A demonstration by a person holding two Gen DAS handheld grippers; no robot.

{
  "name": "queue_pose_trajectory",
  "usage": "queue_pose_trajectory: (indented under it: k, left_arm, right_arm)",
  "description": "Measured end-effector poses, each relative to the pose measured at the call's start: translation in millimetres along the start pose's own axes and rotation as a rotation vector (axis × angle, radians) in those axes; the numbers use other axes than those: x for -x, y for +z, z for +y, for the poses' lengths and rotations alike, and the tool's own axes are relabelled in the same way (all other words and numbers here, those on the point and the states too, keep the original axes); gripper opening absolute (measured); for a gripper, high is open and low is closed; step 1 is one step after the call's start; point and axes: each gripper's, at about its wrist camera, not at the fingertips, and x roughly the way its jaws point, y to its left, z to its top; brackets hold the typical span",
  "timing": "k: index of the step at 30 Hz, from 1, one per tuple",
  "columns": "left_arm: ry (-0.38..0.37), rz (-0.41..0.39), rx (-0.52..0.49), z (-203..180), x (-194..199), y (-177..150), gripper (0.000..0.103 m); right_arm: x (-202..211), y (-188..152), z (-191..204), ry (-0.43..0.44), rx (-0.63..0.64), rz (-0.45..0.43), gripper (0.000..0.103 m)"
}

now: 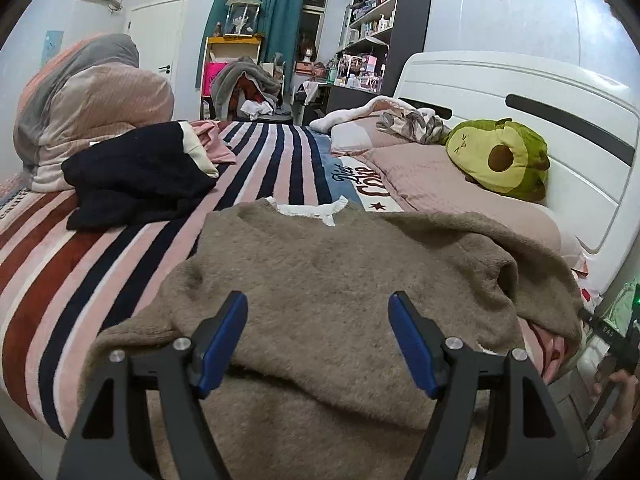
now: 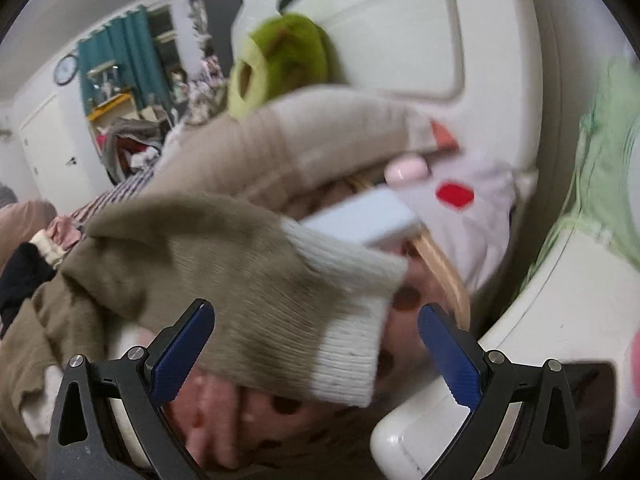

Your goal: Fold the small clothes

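Left gripper (image 1: 318, 314) spread wide, empty, over brown sweater (image 1: 340, 280) lying flat on striped bed (image 1: 60, 256). Right gripper (image 2: 316, 330) also wide apart, sweater's white-cuffed sleeve (image 2: 240, 280) between its fingers, ungripped; view blurred. Avocado plush (image 1: 500, 160) near headboard (image 1: 560, 120).

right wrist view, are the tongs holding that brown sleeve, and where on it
Nothing is held. The right tongs stand open around the sleeve near its white cuff, pads not closed on it. The left tongs are open too, over the sweater.

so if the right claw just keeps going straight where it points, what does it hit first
Most likely the sweater sleeve with its white cuff, lying between the open right claw fingers; blur leaves depth uncertain.
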Motion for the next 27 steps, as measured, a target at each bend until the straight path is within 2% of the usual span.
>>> queue_pose_trajectory:
  k: [4, 8, 10, 11, 13, 14, 16, 17, 18, 23, 26, 27]
  left_arm:
    - [0.014, 0.011, -0.019, -6, -5, 1, 0.069]
    - [0.017, 0.018, -0.03, -13, -9, 1, 0.069]
    - [0.015, 0.019, -0.032, -15, -9, 0, 0.069]
    - [0.015, 0.018, -0.034, -16, -9, 0, 0.069]
    - [0.016, 0.015, -0.043, -18, -7, 0, 0.069]
    - [0.019, 0.011, -0.047, -19, -5, 1, 0.069]
    - [0.021, 0.003, -0.049, -19, -3, 2, 0.069]
    - [0.019, -0.002, -0.047, -18, 0, 2, 0.069]
    - [0.017, -0.008, -0.042, -16, 2, 3, 0.069]
    - [0.014, -0.029, -0.021, -9, 12, 2, 0.069]
    - [0.008, -0.045, -0.002, -2, 20, 0, 0.069]
    - [0.008, -0.053, 0.005, 2, 24, -1, 0.069]
  right_arm:
    - [-11, -7, 6, 0.098, -0.01, 0.032, 0.103]
    - [-11, -12, 13, 0.064, 0.038, 0.001, 0.099]
    - [-9, -13, 17, 0.041, 0.076, -0.018, 0.081]
    - [-6, -13, 20, 0.042, 0.091, -0.026, 0.078]
    - [-1, -13, 24, 0.051, 0.117, -0.045, 0.06]
    - [1, -13, 26, 0.047, 0.123, -0.053, 0.056]
    - [7, -10, 28, 0.038, 0.135, -0.08, 0.03]
    - [6, -6, 29, 0.055, 0.132, -0.089, 0.025]
    - [9, -5, 30, 0.069, 0.125, -0.1, 0.015]
    - [30, 5, 43, 0.132, 0.133, -0.159, 0.008]
    - [50, 10, 62, 0.182, 0.191, -0.215, 0.006]
    - [61, 10, 74, 0.205, 0.228, -0.245, 0.002]
